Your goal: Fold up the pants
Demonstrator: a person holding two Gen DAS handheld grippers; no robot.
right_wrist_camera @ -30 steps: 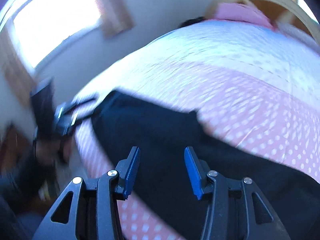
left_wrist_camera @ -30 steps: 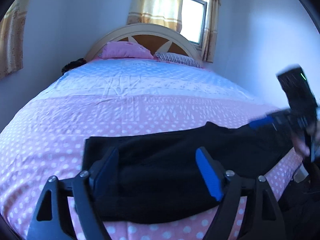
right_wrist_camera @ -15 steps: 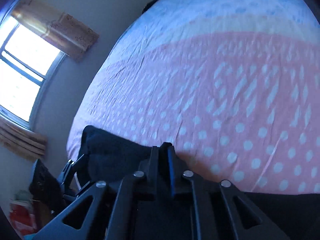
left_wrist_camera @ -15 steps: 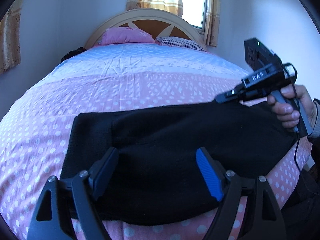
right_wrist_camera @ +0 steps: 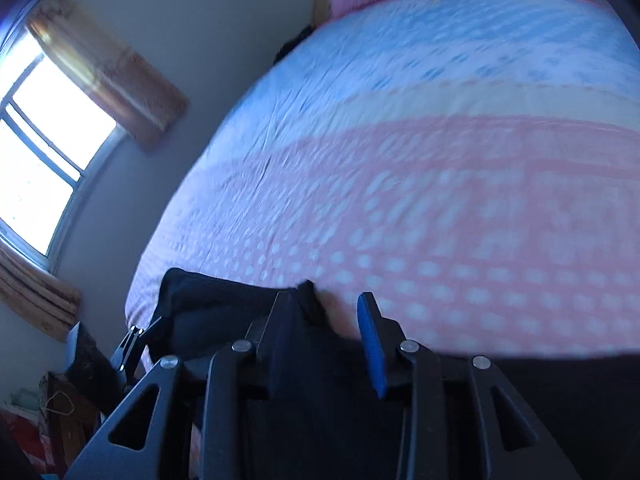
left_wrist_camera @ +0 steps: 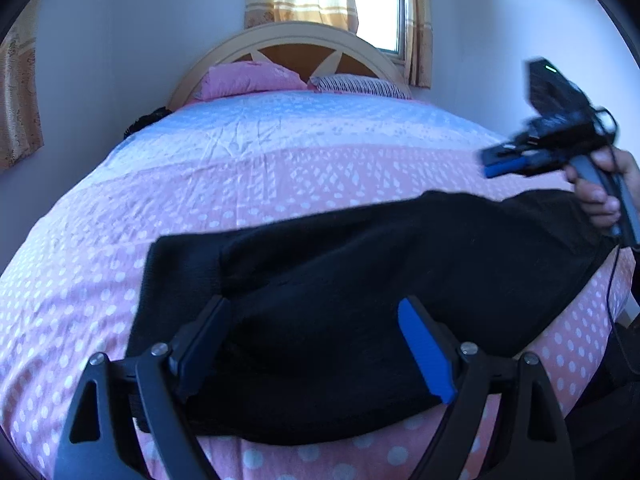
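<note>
The bed (left_wrist_camera: pixel 200 200), in pink dotted and pale blue sheet, stretches ahead of both grippers. The black pants (left_wrist_camera: pixel 360 280) lie folded across its near edge, directly under the left gripper (left_wrist_camera: pixel 316 344), whose fingers are spread wide above the cloth. To its right, a hand (left_wrist_camera: pixel 608 188) holds the right gripper (right_wrist_camera: pixel 324 340) raised off the pants, its fingers parted, a fold of dark cloth just ahead of the left finger.
</note>
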